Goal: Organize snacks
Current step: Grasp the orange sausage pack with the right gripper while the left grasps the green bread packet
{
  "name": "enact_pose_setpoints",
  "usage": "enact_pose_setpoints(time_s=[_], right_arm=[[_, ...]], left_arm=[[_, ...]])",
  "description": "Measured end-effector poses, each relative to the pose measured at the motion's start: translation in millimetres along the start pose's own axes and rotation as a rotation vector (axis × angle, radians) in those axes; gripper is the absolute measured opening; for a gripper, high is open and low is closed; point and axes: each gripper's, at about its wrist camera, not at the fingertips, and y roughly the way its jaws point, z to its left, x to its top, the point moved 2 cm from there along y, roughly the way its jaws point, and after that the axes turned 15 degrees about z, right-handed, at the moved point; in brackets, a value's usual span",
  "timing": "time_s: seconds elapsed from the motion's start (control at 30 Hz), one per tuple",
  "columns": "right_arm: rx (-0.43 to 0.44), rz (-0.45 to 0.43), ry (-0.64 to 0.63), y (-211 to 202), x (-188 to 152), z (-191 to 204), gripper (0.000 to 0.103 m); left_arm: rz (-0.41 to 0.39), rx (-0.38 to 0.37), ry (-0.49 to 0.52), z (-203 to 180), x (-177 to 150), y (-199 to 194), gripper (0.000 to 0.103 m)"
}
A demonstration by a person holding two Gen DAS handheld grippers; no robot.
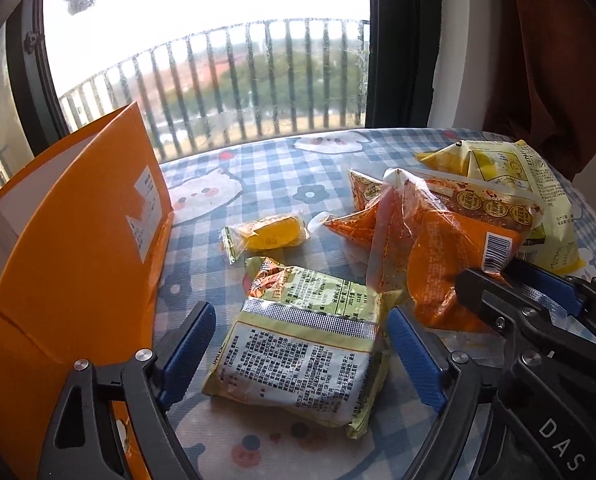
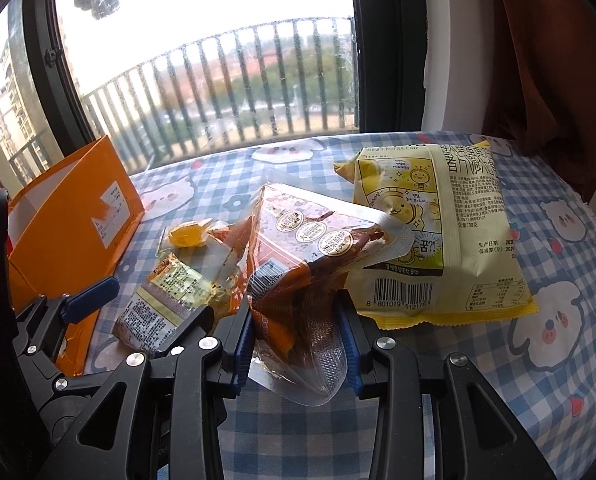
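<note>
Gripping the clear orange-red packet (image 2: pixel 298 276) between both pads, the right gripper (image 2: pixel 298 344) pins it just beside the yellow chip bag (image 2: pixel 438 232). The left gripper (image 1: pixel 298 344) gapes wide around the pale green packet (image 1: pixel 298 356) lying on the checked tablecloth (image 1: pixel 258 168), orange box (image 1: pixel 78 240) alongside.

Daylight pours in through the window (image 1: pixel 206 40) at twelve o'clock, where the sky is blown out to plain white. The table (image 1: pixel 282 168) is evenly lit, with soft shadows. Snack wrappers show small glints. Fisheye bending curves the balcony railing (image 2: pixel 226 92); corners darken, and the window glass looks smeared.
</note>
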Motion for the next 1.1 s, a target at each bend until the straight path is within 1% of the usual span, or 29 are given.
enact_pose_setpoints(time_s=[0.17,0.27,0.33,0.47,0.53,0.57,0.7,0.77,0.87,1.1], right_arm=[[-0.018,0.025,0.003,9,5,0,0.040],[-0.023,0.031,0.005,14,7,-1,0.040],[-0.020,0.030,0.004,15,7,-1,0.040],[0.002,0.033,0.012,15,7,0,0.040],[0.015,0.035,0.016,14,6,-1,0.040],[0.023,0.036,0.020,13,6,-1,0.040],[0.025,0.039,0.020,10,3,-1,0.040],[0.028,0.039,0.018,8,1,0,0.040],[0.024,0.022,0.010,1,-3,1,0.040],[0.030,-0.026,0.001,-23,-11,5,0.040]], left_arm=[[0.081,-0.076,-0.013,5,4,20,0.096],[0.093,-0.091,-0.020,7,4,24,0.095],[0.098,-0.098,-0.021,7,3,23,0.089],[0.105,-0.110,-0.029,9,1,21,0.083],[0.106,-0.125,-0.038,9,-2,16,0.076],[0.108,-0.126,-0.038,8,-3,14,0.075],[0.105,-0.114,-0.038,6,-8,9,0.074],[0.090,-0.100,-0.033,4,-10,4,0.074],[0.060,-0.077,-0.024,2,-14,-7,0.074],[0.007,-0.065,-0.035,0,-21,-35,0.074]])
